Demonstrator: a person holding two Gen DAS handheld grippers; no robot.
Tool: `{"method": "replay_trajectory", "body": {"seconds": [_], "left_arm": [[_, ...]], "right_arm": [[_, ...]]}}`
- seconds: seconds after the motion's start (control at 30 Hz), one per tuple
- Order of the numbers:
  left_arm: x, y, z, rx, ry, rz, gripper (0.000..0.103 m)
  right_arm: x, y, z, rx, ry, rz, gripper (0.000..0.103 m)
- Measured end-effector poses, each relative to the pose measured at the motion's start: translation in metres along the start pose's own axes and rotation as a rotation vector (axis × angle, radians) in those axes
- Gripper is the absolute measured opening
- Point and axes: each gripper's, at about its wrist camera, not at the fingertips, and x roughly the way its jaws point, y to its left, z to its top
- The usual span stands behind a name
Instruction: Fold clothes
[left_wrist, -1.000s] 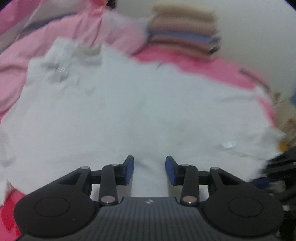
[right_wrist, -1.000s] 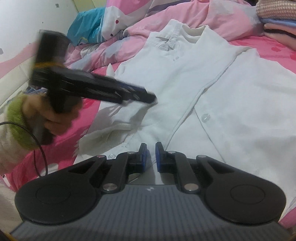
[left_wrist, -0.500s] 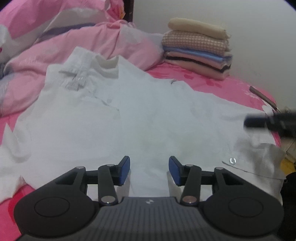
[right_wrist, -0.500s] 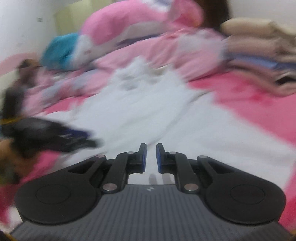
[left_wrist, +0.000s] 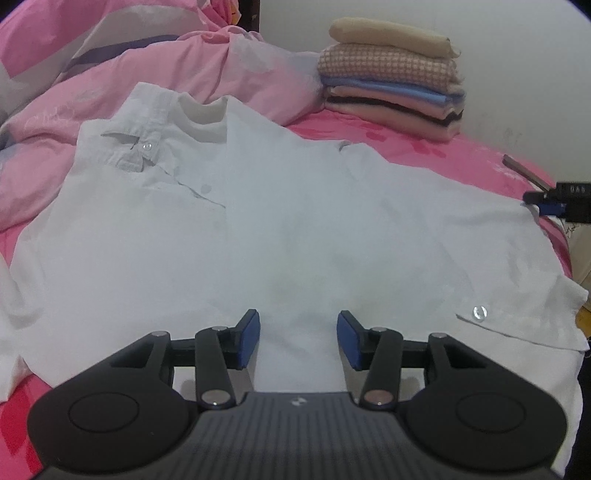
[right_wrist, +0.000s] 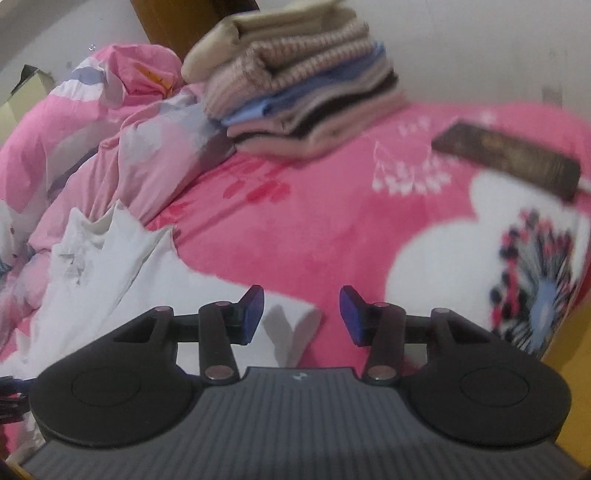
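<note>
White shirt (left_wrist: 280, 236) lies flat on the pink bed (right_wrist: 332, 206). Left tool (left_wrist: 298, 338) hovers over its hem, parted, empty. Right tool (right_wrist: 302, 314) has swung off toward the blurry clothes stack (right_wrist: 295, 81), jaws just opened, seemingly empty.

bed (left_wrist: 424, 147) | on it: white shirt (left_wrist: 295, 229), folded stack (left_wrist: 391, 77), quilt (left_wrist: 155, 74)

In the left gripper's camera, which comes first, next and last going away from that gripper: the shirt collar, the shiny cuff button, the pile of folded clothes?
1. Cuff button, close on the right of the left gripper.
2. Shirt collar, far left, up the shirt.
3. Pile of folded clothes, at the back right by the wall.
</note>
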Motion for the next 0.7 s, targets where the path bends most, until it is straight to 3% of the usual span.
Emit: {"method": "replay_trajectory", "body": {"seconds": [0.1,0.23,0.4,0.7], "left_arm": [[0.001,0.000,0.002,-0.004,0.004,0.005,0.049],[0.003,-0.001,0.004,-0.009,0.008,0.017,0.049],[0.004,-0.001,0.005,-0.011,0.012,0.023,0.049],[0.005,0.000,0.005,-0.008,0.016,0.027,0.050]], "right_arm": [[0.006,0.002,-0.006,0.008,-0.009,0.013,0.043],[0.006,0.007,-0.010,0.010,-0.017,0.014,0.004],[-0.009,0.002,-0.018,0.059,-0.076,0.017,0.001],[-0.011,-0.010,-0.028,0.126,-0.100,-0.003,0.001]]}}
